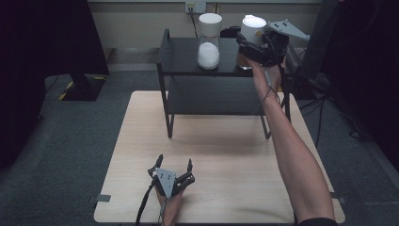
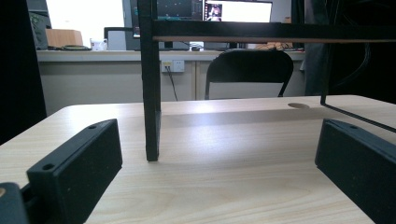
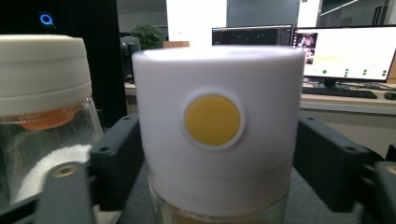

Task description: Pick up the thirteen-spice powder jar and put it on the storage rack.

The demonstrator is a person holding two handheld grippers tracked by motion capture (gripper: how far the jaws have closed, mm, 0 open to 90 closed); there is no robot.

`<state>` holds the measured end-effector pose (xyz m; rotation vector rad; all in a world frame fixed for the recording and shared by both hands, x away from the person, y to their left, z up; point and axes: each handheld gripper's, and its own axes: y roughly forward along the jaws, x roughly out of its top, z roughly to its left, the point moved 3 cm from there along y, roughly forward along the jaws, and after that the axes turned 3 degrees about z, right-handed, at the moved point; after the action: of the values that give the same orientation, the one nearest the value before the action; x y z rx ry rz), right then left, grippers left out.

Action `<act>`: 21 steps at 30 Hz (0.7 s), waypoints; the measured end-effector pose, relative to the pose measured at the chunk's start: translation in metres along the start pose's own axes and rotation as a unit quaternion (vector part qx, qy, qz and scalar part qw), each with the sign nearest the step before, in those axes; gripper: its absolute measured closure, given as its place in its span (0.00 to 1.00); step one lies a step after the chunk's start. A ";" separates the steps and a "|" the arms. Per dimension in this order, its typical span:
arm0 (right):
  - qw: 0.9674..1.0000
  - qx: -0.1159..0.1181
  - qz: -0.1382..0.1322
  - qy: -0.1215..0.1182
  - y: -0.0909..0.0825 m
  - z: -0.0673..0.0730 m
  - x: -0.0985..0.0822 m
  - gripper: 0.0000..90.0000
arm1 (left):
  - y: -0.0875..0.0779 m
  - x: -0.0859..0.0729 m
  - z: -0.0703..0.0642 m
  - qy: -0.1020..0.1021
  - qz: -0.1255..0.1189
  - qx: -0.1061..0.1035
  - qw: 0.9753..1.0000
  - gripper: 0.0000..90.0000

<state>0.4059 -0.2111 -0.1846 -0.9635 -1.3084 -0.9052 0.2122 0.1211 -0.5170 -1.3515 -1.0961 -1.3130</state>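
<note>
A jar with a white lid (image 1: 253,28) bearing a yellow dot (image 3: 212,120) stands at the right end of the black shelf's top (image 1: 183,59). My right gripper (image 1: 247,47) reaches up to it, its jaws on either side of the lid (image 3: 219,154), close beside it and open. A second jar (image 1: 209,42) with a white lid and white grains stands just to the left (image 3: 42,93). My left gripper (image 1: 174,167) rests low on the wooden table (image 1: 226,155) near its front edge, open with nothing between its jaws (image 2: 219,158).
The shelf's black leg (image 2: 152,93) stands on the table straight ahead of the left gripper. Behind the table are a wall with sockets (image 1: 195,7), a black chair (image 2: 250,70) and cables on the floor at the right (image 1: 324,103).
</note>
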 end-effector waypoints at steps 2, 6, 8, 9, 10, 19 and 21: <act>1.000 -0.008 -0.005 0.004 -0.001 0.001 -0.004 0.09 | 0.000 0.000 0.000 0.000 0.000 0.000 1.000 0.00; 1.000 -0.005 -0.011 0.002 -0.005 0.000 -0.007 0.02 | 0.000 0.000 0.000 0.000 0.000 0.000 1.000 0.00; 1.000 -0.007 -0.017 0.000 -0.008 0.001 -0.008 0.00 | 0.000 0.000 0.000 0.001 0.000 0.000 1.000 0.00; 1.000 -0.006 -0.016 0.003 -0.009 0.000 -0.007 0.00 | 0.000 0.000 0.000 0.000 0.000 0.000 1.000 0.00; 1.000 -0.005 -0.014 0.005 -0.010 0.000 -0.007 0.00 | 0.000 0.000 0.000 -0.001 0.000 0.000 1.000 0.00; 1.000 0.000 -0.029 -0.002 -0.028 0.004 -0.012 0.00 | 0.000 0.000 0.000 0.000 0.000 0.001 1.000 0.00; 1.000 0.001 -0.031 -0.004 -0.033 0.005 -0.014 0.00 | 0.000 0.000 0.000 0.000 0.000 0.001 1.000 0.00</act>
<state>0.3723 -0.2184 -0.1964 -0.9301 -1.3528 -0.9474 0.2122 0.1208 -0.5170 -1.3507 -1.0963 -1.3119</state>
